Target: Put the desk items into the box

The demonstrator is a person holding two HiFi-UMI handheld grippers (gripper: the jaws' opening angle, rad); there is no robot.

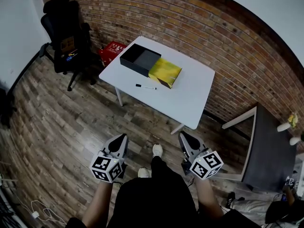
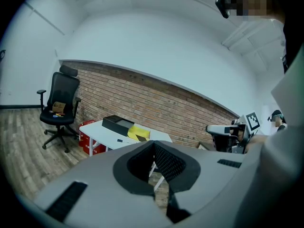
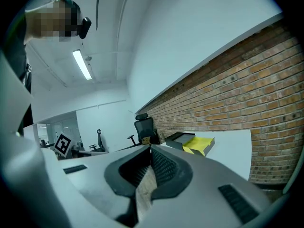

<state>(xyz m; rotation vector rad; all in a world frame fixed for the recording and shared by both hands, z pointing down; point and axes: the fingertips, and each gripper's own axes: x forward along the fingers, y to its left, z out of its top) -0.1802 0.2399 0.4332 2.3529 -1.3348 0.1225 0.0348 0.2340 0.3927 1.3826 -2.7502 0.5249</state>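
Jaws of my left gripper point(image 1: 124, 137) and right gripper point(image 1: 183, 135) are closed on nothing, both near me; the far white table point(image 1: 190, 99) holds the black box point(image 1: 136, 66) and a marker point(image 1: 145, 86).

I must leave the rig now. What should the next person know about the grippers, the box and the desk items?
Left gripper: jaws shut, empty.
Right gripper: jaws shut, empty.
Both held low, short of the white table.
On the table: open black box, a yellow piece against its end, a pen lying beside them.
Done: nothing; the box looks empty.
To do: reach the table, pick up the pen, put it in the box.
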